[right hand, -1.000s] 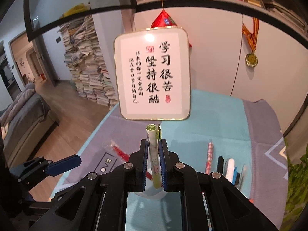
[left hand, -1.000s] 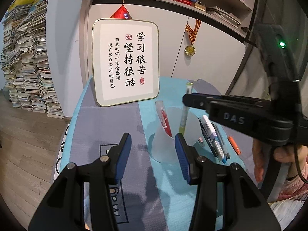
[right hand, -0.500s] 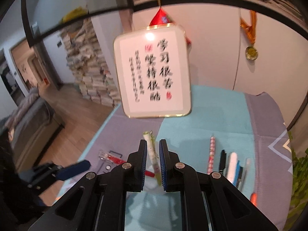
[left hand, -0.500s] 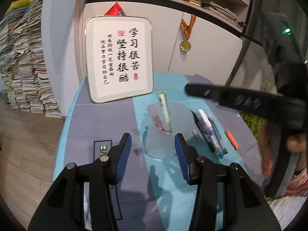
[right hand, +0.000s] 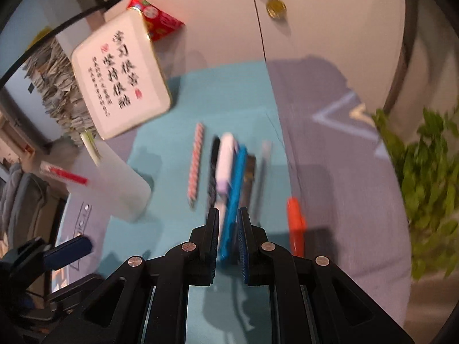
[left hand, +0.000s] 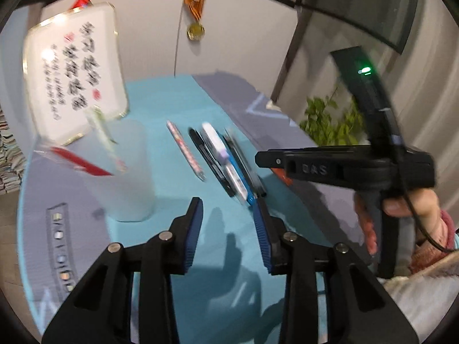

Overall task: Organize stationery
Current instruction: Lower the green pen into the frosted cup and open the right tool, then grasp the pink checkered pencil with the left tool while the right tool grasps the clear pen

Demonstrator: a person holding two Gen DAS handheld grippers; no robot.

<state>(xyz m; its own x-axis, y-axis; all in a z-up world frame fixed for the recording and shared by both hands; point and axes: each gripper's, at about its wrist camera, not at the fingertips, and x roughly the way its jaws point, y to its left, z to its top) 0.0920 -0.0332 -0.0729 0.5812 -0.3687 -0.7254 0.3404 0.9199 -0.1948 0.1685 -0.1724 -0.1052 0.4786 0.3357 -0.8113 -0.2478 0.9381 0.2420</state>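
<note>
A frosted white cup [left hand: 126, 172] stands on the blue-grey mat and holds a red pen [left hand: 83, 163] and a pale green pen [left hand: 104, 134]; it also shows in the right wrist view [right hand: 114, 177]. Several pens lie in a row right of the cup: a pink patterned pen [right hand: 196, 166], a black pen [right hand: 213, 172], a white-lilac pen [right hand: 225, 163], a blue pen [right hand: 235, 189] and an orange marker [right hand: 295, 226]. My left gripper [left hand: 228, 209] is open and empty above the mat. My right gripper [right hand: 228, 215] is slightly open and empty above the blue pen's near end.
A framed calligraphy sign [left hand: 74, 74] stands at the back left of the table. A medal [left hand: 196, 30] hangs on the white cabinet. A green plant [right hand: 427, 177] is off the table's right edge. Stacks of books [right hand: 54, 86] stand beyond the sign.
My right gripper let go of the pale green pen into the cup, opened slightly and swung right over the pen row. My left gripper also turned right; the cup is now at its left.
</note>
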